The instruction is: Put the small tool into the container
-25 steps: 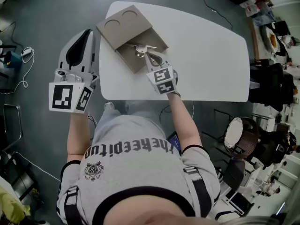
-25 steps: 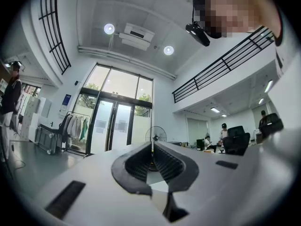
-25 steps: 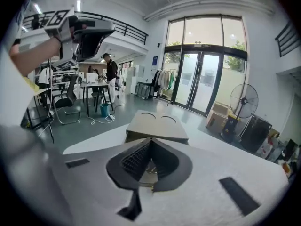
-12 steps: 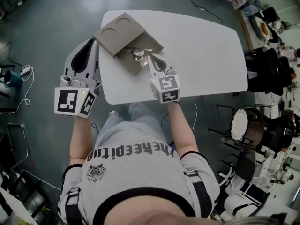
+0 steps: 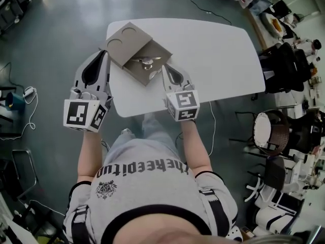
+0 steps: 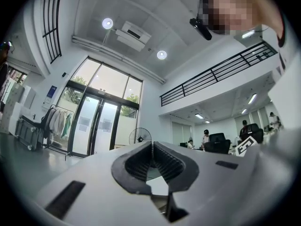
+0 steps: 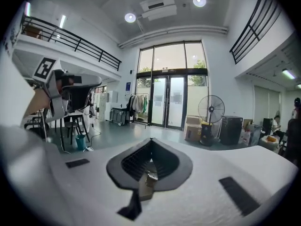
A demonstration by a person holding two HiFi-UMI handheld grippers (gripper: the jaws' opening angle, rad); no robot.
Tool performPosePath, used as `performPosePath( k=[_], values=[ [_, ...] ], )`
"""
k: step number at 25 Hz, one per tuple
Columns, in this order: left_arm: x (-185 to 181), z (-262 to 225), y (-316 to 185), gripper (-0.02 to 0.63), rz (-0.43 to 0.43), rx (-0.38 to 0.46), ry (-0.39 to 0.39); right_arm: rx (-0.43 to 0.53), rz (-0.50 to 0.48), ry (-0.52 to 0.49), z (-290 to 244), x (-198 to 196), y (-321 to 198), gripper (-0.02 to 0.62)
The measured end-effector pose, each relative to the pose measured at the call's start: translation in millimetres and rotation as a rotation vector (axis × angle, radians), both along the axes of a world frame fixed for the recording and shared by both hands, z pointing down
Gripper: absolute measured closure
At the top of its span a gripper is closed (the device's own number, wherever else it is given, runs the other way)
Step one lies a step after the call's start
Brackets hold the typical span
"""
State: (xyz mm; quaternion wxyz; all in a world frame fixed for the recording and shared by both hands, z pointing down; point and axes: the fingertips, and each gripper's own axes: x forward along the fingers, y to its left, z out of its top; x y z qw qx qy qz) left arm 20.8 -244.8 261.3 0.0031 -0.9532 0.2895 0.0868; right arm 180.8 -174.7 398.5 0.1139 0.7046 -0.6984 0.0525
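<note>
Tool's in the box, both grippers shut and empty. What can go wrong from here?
The cardboard container sits by the left edge of the table; a bump from the left gripper beside it might tip it off. The right gripper hovers close to its near rim and could jostle the loose metal tool.

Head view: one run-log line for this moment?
small tool: lying in container | container: open, on table | left gripper: jaws shut, empty | right gripper: jaws shut, empty, near container

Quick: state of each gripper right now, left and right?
Left gripper: jaws closed, tips together, nothing held.
Right gripper: jaws closed, empty; the small tool lies in the cardboard container.
</note>
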Motion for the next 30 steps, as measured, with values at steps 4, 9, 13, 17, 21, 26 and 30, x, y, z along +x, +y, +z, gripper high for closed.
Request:
performPosePath(
  k=[4, 9, 13, 17, 21, 26, 30],
  values=[
    [-1.8, 0.7, 7.2, 0.592, 0.026, -0.004, 0.006, 0.042, 0.032, -0.017, -16.8, -3.2, 12.7, 0.591],
    [-7.3, 0.1, 14.3, 0.592, 0.042, -0.012, 0.008, 0.098, 0.050, -0.016, -40.3, -11.2, 24.2, 0.592],
    [-14.2, 0.6, 16.5, 0.592, 0.053, 0.009, 0.031, 0.144, 0.068, -0.020, -58.2, -15.4, 32.1, 0.592],
    [-22.6, -2.1, 17.9, 0.592, 0.056, 0.017, 0.039, 0.180, 0.083, -0.019, -73.2, -20.3, 37.7, 0.594],
    [-32.4, -3.7, 18.2, 0.592, 0.056, 0.021, 0.043, 0.212, 0.094, -0.021, -84.2, -27.8, 42.5, 0.594],
    [-41.5, -6.7, 19.7, 0.592, 0.057, 0.021, 0.057, 0.245, 0.104, -0.013, -95.3, -35.7, 49.7, 0.594],
    [-49.5, -9.8, 20.1, 0.592, 0.058, 0.026, 0.065, 0.277, 0.113, -0.013, -104.3, -42.3, 54.1, 0.594]
  ],
)
